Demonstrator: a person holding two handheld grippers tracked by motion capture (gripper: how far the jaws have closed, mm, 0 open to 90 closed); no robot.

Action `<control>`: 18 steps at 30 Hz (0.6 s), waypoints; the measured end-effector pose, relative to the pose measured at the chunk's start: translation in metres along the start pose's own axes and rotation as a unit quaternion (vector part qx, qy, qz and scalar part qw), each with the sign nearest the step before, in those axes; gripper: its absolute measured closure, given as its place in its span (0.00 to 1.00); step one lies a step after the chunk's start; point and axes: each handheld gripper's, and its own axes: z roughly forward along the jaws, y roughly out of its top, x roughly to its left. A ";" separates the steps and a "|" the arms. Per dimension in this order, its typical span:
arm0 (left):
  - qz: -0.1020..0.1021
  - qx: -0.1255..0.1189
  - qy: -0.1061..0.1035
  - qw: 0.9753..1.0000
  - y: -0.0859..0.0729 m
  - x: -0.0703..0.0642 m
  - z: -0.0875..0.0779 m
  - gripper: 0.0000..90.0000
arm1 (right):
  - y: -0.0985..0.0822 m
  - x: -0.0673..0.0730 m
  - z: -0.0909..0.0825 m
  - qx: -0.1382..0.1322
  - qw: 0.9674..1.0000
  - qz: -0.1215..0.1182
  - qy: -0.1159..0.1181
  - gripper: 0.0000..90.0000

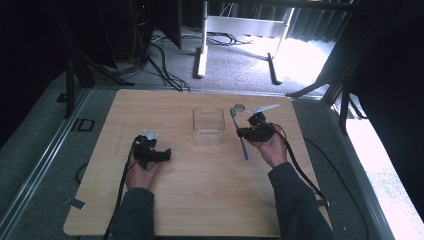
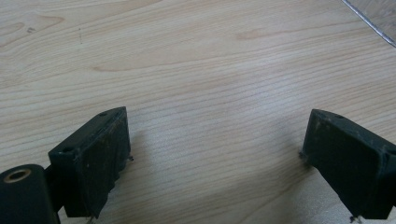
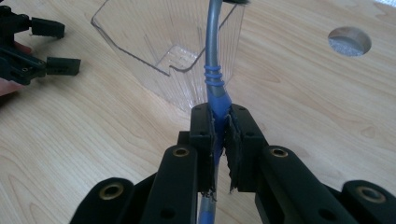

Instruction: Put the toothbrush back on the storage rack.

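Observation:
A clear plastic box (image 1: 208, 126) stands open-topped at the table's middle. My right gripper (image 1: 241, 133) is just right of it, shut on the blue part of a toothbrush-like tool with a blue and grey handle (image 1: 243, 148). In the right gripper view the jaws of that gripper (image 3: 219, 140) clamp the blue grip, and the grey shaft (image 3: 212, 42) rises in front of the box (image 3: 140, 32); its head is cut off at the top edge. My left gripper (image 1: 167, 154) rests on the table left of the box, open with nothing between its jaws (image 2: 215, 154).
A round hole (image 1: 239, 107) sits in the wooden tabletop (image 1: 200, 190) behind my right gripper. The left gripper (image 3: 72, 46) shows open at the far left of the right gripper view. Cables and a metal frame lie on the floor beyond the table.

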 end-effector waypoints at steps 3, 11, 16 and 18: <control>0.000 0.000 0.000 1.000 0.000 0.000 0.000 0.09 | 0.002 0.002 -0.001 -0.005 1.000 -0.002 0.002 0.91; 0.000 0.000 0.000 1.000 0.000 0.000 0.000 0.09 | 0.006 0.006 -0.001 -0.013 1.000 -0.004 0.002 0.91; 0.000 0.000 0.000 1.000 0.000 0.000 0.000 0.09 | 0.007 0.006 -0.001 -0.015 1.000 -0.003 0.003 0.91; 0.000 0.000 0.000 1.000 0.000 0.000 0.000 0.09 | 0.007 0.006 -0.001 -0.017 1.000 -0.001 0.004 0.91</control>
